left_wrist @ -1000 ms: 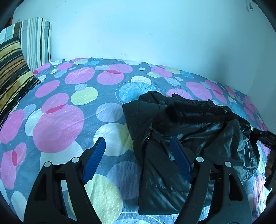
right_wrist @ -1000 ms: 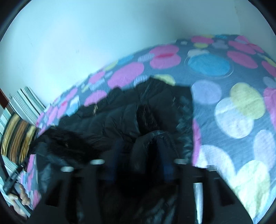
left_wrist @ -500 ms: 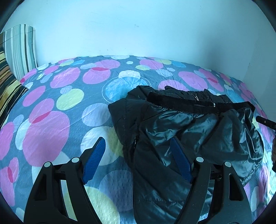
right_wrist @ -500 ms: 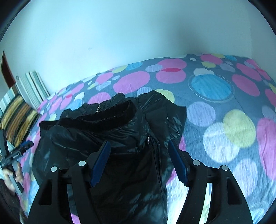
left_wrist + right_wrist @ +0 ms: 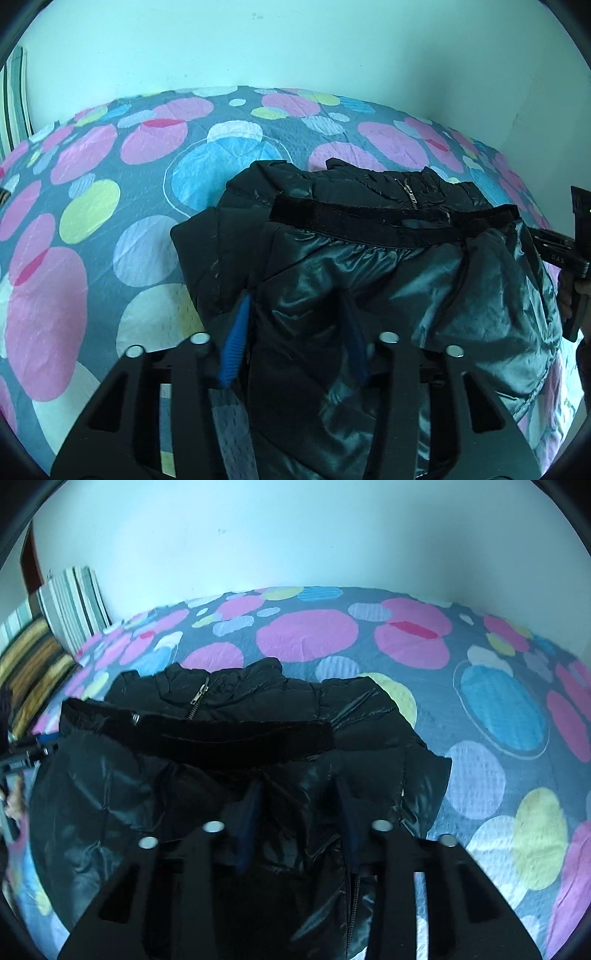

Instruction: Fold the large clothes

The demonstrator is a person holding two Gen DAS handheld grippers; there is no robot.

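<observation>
A black puffer jacket point(image 5: 388, 266) lies bunched on the dotted bedspread point(image 5: 74, 258), its zip and a dark fuzzy band facing the wall. My left gripper point(image 5: 295, 306) is at the jacket's left near edge. Its jaws are closing, and a fold of shiny fabric is squeezed between the blue pads point(image 5: 234, 343). My right gripper point(image 5: 297, 786) is at the right near part of the same jacket point(image 5: 229, 709). Its jaws are also closing, with dark fabric bunched between them. Each gripper also shows at the edge of the other's view: the right gripper point(image 5: 554, 251) and the left gripper point(image 5: 26, 753).
The dotted bedspread point(image 5: 480, 782) covers the whole bed, which meets a pale wall at the back. Striped pillows point(image 5: 44, 653) lean at the head end, on the left. A hand point(image 5: 14, 797) shows at the left rim of the right wrist view.
Both grippers have come closer to the jacket and their jaws have narrowed from wide apart onto its fabric. The jacket now fills more of both views.
</observation>
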